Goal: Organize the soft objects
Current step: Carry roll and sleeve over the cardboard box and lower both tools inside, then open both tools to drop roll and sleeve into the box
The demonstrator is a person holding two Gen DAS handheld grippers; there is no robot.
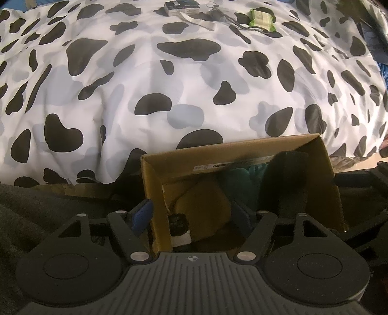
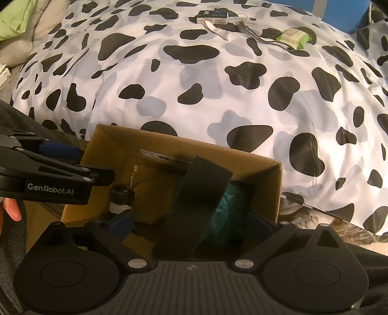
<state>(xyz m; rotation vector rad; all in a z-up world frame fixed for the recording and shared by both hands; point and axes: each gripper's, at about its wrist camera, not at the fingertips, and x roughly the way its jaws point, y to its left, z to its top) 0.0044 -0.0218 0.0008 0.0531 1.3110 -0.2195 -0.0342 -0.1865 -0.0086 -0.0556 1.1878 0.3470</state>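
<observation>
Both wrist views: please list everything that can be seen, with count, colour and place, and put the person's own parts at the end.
cardboard box: 1, brown, open, in front of the bed
dark sponge: 1, dark green, leaning inside the box
teal soft item: 1, teal, in the box, right side
tan soft item: 1, tan, in the box, left side
small black and white item: 1, in the box, left; kind unclear
duvet: 1, white with black and grey patches, on the bed
green packet: 1, far side of duvet
flat box: 1, dark and white, far side
cord: 1, grey, beside packet
left gripper: black, open astride the box's left wall
right gripper: black, open over the box
</observation>
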